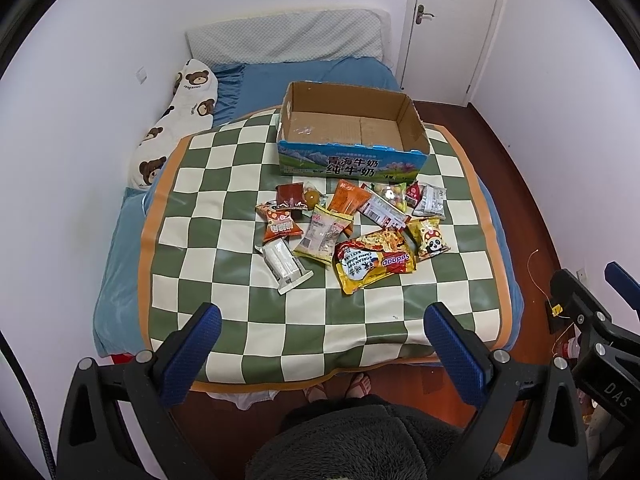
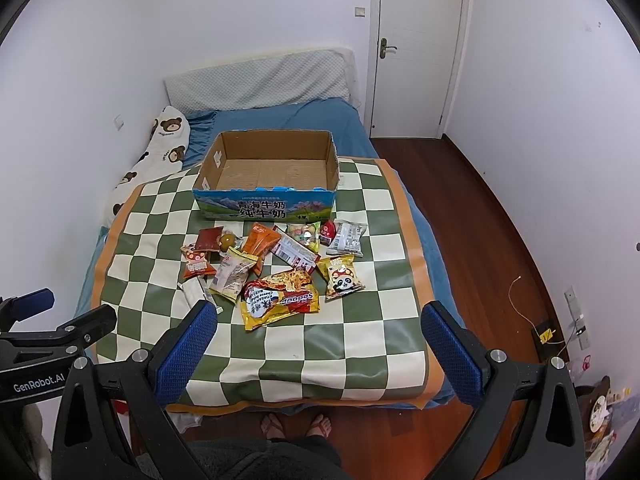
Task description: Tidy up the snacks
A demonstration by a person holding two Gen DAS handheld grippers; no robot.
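Several snack packets lie in a loose pile on a green-and-white checked mat point(image 1: 224, 308) point(image 2: 360, 344) on the bed. Nearest me is a yellow noodle packet point(image 1: 374, 260) point(image 2: 280, 298); a panda packet point(image 1: 430, 238) point(image 2: 342, 276) lies to its right and a white packet point(image 1: 286, 264) to its left. Behind the pile stands an empty open cardboard box point(image 1: 352, 136) point(image 2: 268, 172). My left gripper point(image 1: 322, 354) and right gripper point(image 2: 320, 352) both hover open above the mat's near edge, holding nothing.
Beyond the box lie blue bedding, a grey pillow point(image 1: 288, 36) and a bear-print pillow point(image 1: 176, 120). Walls close in the bed's left and head sides. Wooden floor point(image 2: 480, 208) runs along the right, with a white door point(image 2: 420, 44) behind. The person's feet point(image 2: 296, 426) stand at the bed's foot.
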